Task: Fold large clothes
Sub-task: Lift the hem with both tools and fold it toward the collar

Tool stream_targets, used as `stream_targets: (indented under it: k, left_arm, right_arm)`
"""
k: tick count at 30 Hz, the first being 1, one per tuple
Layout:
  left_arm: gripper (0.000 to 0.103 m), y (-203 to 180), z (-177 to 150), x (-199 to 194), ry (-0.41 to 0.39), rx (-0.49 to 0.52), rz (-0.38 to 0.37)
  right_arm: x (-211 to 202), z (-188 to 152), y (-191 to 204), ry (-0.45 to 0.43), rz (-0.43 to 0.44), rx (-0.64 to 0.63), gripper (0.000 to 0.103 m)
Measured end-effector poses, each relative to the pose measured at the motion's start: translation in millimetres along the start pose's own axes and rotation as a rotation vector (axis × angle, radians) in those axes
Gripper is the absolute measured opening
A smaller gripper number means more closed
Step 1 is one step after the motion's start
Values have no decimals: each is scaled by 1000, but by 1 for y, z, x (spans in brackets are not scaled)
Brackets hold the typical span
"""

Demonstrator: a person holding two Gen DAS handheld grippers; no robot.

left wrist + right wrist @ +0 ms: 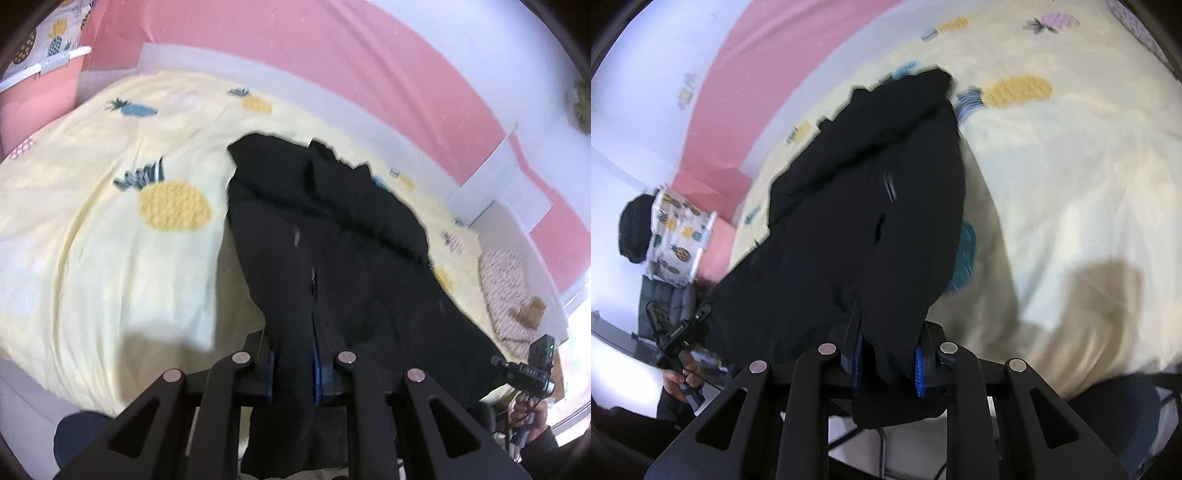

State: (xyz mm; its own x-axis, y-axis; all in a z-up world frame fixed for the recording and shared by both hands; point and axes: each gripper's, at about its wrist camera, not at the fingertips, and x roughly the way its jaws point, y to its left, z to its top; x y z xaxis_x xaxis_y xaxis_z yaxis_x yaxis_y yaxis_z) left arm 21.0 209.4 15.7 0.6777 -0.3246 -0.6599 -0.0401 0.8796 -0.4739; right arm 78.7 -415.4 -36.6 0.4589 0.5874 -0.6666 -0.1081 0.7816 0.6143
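We hold a black garment (pixel 325 236) by its near edge with both grippers, and the rest of it trails away from us across a pale yellow bedspread (pixel 92 240) printed with pineapples. In the left wrist view, our left gripper (pixel 293 373) has its blue-padded fingers (pixel 271 373) drawn close together around a thick fold of the black cloth, which bunches between them and hangs down below the jaws. The right gripper (pixel 888 365) does the same in its own view: its ribbed blue pads (pixel 919 371) pinch a gathered wad of the same garment, with a short tail of fabric drooping beneath.

The cloth rises from the bed toward each grip, so the near part is lifted while the far end lies on the spread, beside a large yellow pineapple (pixel 173 205). A short pale mark and a small slit show on the cloth's surface, though we cannot tell what kind of garment it is.

A pink and white wall (pixel 295 48) stands behind the bed. A patterned pillow (pixel 502 284) lies at the bed's far right in the left view. Both views are somewhat blurred.
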Motion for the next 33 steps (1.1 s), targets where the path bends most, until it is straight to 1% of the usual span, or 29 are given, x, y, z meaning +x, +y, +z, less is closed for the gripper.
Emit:
stream_targets:
  k: [5,9,13,18,26,33]
  left_arm:
    - [15,-6,29,2,-69,-32,-47]
    - [15,-8,52,-1,-118,-51,-65]
    - [15,-15,77,2,-147,-54,-75]
    - [15,-24,113,13,-175,-30,-74]
    - [15,-31,172,51,-187,-32,-64]
    - [15,-33,228,108,-154,-47,-26]
  right_arm:
    - [-13,24,17,-88,40,-34,21]
    - [-17,45,26,-142,58,-51,21]
    - [-21,63,27,-178,70,-54,21]
    - [-20,95,37,-214,69,-78,21]
    - [0,164,54,-254,58,-97,21]
    - [38,230,57,-259,45,-61,21]
